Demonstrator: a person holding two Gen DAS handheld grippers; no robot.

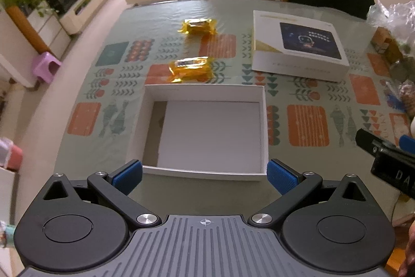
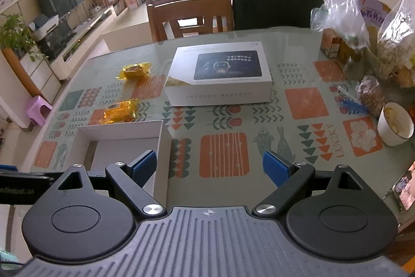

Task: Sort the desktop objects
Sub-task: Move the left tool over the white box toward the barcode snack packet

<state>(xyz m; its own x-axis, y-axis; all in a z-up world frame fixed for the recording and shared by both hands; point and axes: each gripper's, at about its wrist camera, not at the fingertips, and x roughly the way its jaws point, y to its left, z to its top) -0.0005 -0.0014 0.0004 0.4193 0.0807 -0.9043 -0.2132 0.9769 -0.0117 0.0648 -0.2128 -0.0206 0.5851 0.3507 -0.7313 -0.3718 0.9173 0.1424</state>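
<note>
Both the left gripper and right gripper hover with jaws spread, empty. Two yellow wrapped snack packets lie on the patterned bench beyond the open white cardboard tray.

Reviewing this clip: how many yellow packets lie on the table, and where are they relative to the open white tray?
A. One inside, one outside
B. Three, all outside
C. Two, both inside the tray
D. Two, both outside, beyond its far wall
D: the near packet and the far packet both lie on the tablecloth beyond the tray, whose inside holds no packet.
</note>
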